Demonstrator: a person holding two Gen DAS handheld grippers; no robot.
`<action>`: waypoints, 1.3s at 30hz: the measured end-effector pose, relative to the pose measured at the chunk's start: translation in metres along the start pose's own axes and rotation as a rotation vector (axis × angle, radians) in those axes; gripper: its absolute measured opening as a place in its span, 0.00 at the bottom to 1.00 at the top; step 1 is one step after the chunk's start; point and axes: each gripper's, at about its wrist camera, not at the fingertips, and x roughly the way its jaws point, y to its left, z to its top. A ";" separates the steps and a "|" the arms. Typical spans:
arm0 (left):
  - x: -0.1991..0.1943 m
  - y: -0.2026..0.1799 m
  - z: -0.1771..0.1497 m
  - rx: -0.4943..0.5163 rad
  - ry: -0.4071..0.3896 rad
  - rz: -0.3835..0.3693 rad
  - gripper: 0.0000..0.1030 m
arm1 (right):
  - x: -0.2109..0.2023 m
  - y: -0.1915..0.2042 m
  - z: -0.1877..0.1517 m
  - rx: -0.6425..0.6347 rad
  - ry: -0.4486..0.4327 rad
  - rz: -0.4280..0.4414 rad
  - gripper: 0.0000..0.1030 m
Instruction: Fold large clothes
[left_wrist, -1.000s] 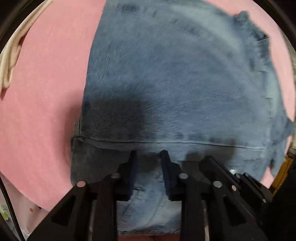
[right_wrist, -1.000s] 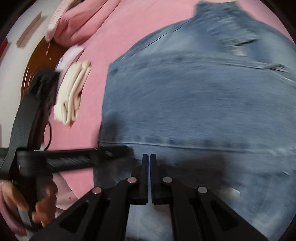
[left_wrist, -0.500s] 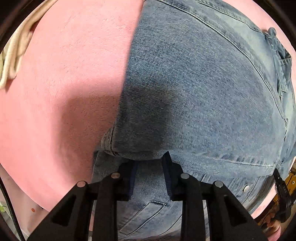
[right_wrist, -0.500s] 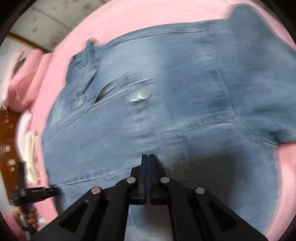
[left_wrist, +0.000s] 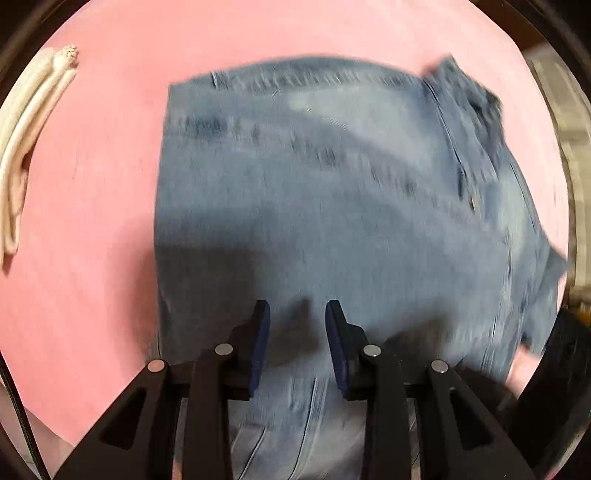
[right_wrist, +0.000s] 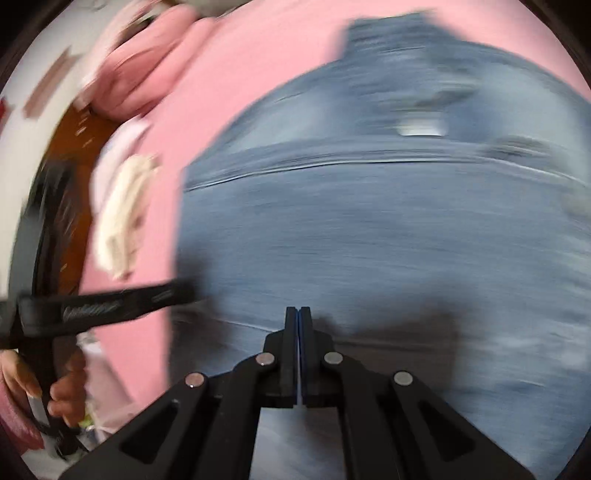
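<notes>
A blue denim garment (left_wrist: 332, 206) lies folded on a pink sheet (left_wrist: 92, 221); it also fills the right wrist view (right_wrist: 369, 240), blurred by motion. My left gripper (left_wrist: 297, 314) is open and empty just above the near part of the denim. It shows from the side in the right wrist view (right_wrist: 110, 306), at the denim's left edge. My right gripper (right_wrist: 298, 314) has its jaws pressed together over the near part of the denim, with no cloth seen between them.
A folded cream cloth (left_wrist: 26, 140) lies on the sheet left of the denim, also seen in the right wrist view (right_wrist: 122, 214). Pink bedding (right_wrist: 147, 70) and a brown wooden piece (right_wrist: 74, 147) lie at the far left.
Both cameras have swung and pulled back from the denim, so more of the pink sheet shows. The left gripper has stayed open and the right one shut.
</notes>
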 end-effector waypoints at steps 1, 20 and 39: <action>0.000 0.003 0.009 -0.020 -0.003 0.001 0.28 | 0.009 0.010 0.002 0.000 -0.002 0.023 0.00; 0.002 0.106 0.099 -0.160 -0.048 0.152 0.28 | -0.074 -0.154 0.029 0.307 -0.340 -0.410 0.00; 0.015 0.067 -0.009 0.083 0.115 0.154 0.26 | 0.020 -0.040 -0.004 0.179 0.145 -0.033 0.00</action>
